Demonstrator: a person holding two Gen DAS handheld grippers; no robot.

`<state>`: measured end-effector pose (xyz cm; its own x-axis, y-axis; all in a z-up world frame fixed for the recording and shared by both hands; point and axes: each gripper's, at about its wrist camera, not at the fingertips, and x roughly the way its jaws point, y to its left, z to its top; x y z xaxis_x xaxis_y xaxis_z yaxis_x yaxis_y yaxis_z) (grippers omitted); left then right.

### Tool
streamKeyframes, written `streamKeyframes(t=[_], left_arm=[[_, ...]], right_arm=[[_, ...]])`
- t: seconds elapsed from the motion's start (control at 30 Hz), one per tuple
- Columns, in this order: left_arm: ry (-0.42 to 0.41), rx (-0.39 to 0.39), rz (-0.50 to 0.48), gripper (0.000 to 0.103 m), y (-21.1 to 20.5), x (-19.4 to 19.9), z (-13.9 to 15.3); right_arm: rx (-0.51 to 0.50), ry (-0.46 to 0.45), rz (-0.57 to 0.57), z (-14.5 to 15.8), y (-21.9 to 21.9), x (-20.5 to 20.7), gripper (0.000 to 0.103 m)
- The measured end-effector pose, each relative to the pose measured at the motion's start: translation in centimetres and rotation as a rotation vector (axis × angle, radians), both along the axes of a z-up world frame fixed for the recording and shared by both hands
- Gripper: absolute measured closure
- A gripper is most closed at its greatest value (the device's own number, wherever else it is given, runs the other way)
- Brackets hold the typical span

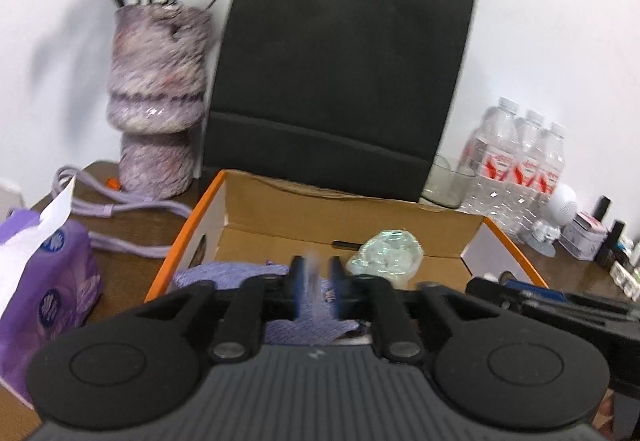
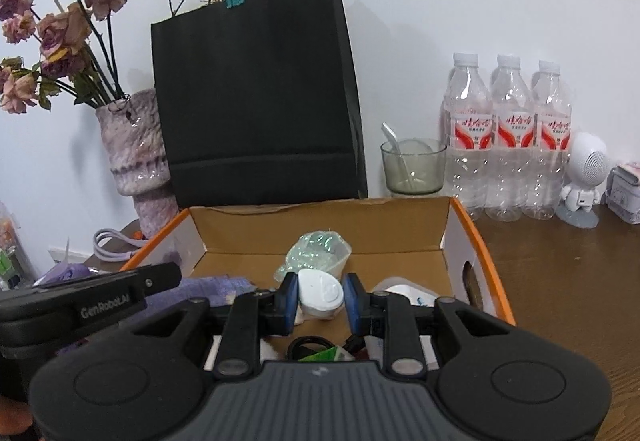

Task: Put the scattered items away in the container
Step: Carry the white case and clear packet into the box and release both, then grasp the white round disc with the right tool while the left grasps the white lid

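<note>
An open cardboard box [image 1: 340,217] [image 2: 320,225] with an orange rim sits in front of both grippers. Inside lie a purple cloth [image 1: 224,275] [image 2: 216,287] and a crumpled greenish plastic bag [image 1: 386,253] [image 2: 316,253]. My left gripper [image 1: 315,291] hovers over the cloth with its blue pads apart; a small pale blurred thing shows in the gap, not pressed. My right gripper [image 2: 320,299] is over the box's near end, and a white oval item [image 2: 322,295] sits between its pads with a gap on the right side. Below it lie a black ring [image 2: 308,347] and a green scrap [image 2: 326,355].
A black paper bag [image 1: 340,81] stands behind the box, with a purple vase of dried roses [image 1: 160,101] on its left. On the right are a glass cup [image 2: 414,169], three water bottles [image 2: 512,145] and a white figurine [image 2: 584,177]. A purple tissue pack [image 1: 44,273] and a cable [image 1: 120,201] lie at left.
</note>
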<state>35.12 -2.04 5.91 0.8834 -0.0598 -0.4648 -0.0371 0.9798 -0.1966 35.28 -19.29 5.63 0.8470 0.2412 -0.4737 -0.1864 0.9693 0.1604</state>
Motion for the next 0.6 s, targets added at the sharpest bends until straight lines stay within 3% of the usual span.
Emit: streamKeyframes(t=[0.03, 0.07, 0.1, 0.13, 0.3, 0.6], left_arm=[[0.012, -0.001, 0.021, 0.026, 0.1, 0.0, 0.0], [0.007, 0.005, 0.075, 0.000, 0.3, -0.1, 0.1], [-0.013, 0.014, 0.120, 0.000, 0.5, -0.4, 0.3], [-0.030, 0.016, 0.137, 0.000, 0.6, -0.6, 0.4], [-0.036, -0.032, 0.144, 0.000, 1.0, -1.0, 1.0], [-0.032, -0.005, 0.132, 0.000, 0.6, -0.9, 0.9]], right_arm=[[0.012, 0.011, 0.004, 0.0, -0.1, 0.1, 0.054], [0.026, 0.022, 0.000, -0.1, -0.3, 0.2, 0.018], [0.033, 0.025, -0.020, -0.1, -0.5, 0.2, 0.004], [0.032, 0.023, -0.042, 0.1, -0.7, 0.2, 0.000], [0.044, 0.032, -0.051, 0.3, -1.3, 0.1, 0.000], [0.028, 0.037, -0.050, 0.3, -1.0, 0.2, 0.000]])
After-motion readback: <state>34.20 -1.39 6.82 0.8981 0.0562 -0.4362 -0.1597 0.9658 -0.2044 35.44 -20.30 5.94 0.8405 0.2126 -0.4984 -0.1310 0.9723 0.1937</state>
